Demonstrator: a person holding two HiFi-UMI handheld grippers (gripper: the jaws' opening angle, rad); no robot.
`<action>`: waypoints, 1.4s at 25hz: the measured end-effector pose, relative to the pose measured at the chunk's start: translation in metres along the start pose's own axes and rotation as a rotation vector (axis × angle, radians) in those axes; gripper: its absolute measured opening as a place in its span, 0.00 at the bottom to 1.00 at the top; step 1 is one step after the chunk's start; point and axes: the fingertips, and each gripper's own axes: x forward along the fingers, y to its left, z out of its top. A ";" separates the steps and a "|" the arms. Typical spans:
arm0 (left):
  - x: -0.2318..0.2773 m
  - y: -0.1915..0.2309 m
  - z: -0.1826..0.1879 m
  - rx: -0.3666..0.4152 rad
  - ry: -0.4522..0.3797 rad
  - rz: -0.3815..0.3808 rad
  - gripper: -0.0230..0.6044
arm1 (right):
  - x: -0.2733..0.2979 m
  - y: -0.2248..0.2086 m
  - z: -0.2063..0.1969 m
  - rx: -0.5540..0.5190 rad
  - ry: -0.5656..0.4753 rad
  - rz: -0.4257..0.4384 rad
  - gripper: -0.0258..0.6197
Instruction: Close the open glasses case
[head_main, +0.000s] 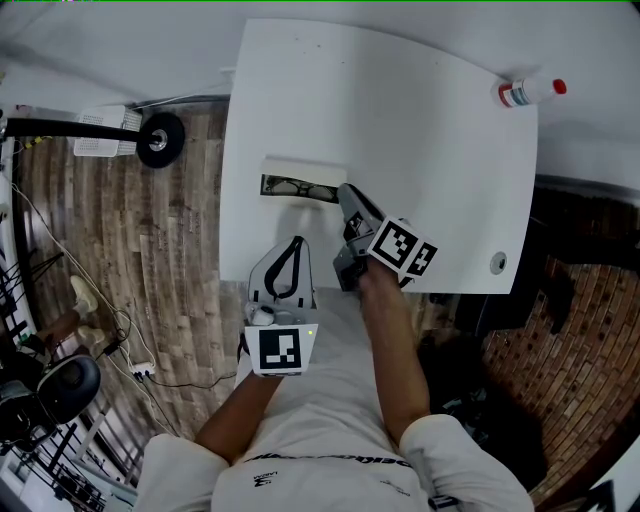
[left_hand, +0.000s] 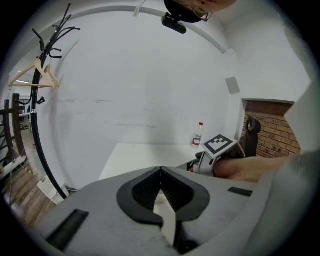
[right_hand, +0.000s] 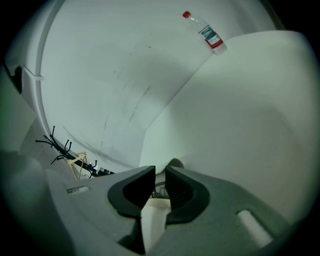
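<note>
One glasses case, open, near table edge

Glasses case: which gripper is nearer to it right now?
Right. The right gripper has its tips by the right end of the glasses case. The left gripper sits back over the near edge of the table, apart from the case.

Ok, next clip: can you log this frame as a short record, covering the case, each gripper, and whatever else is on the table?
glasses case: open on the white table, glasses lying inside
right gripper: jaws narrowly apart, nothing held, at the case's right end; contact cannot be told
left gripper: jaws together, empty, at the table's near edge, apart from the case
bottle: red cap, far right corner of the table
task state: lid not yet shut
</note>
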 end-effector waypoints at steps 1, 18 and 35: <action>0.000 0.000 0.000 0.002 0.000 -0.001 0.03 | 0.000 0.000 -0.001 0.005 0.000 0.001 0.13; -0.003 0.001 -0.002 0.013 0.005 0.005 0.03 | -0.005 -0.004 -0.010 0.087 -0.010 0.014 0.11; -0.007 0.001 -0.007 0.021 -0.002 0.007 0.03 | -0.008 -0.012 -0.027 0.208 -0.008 0.046 0.08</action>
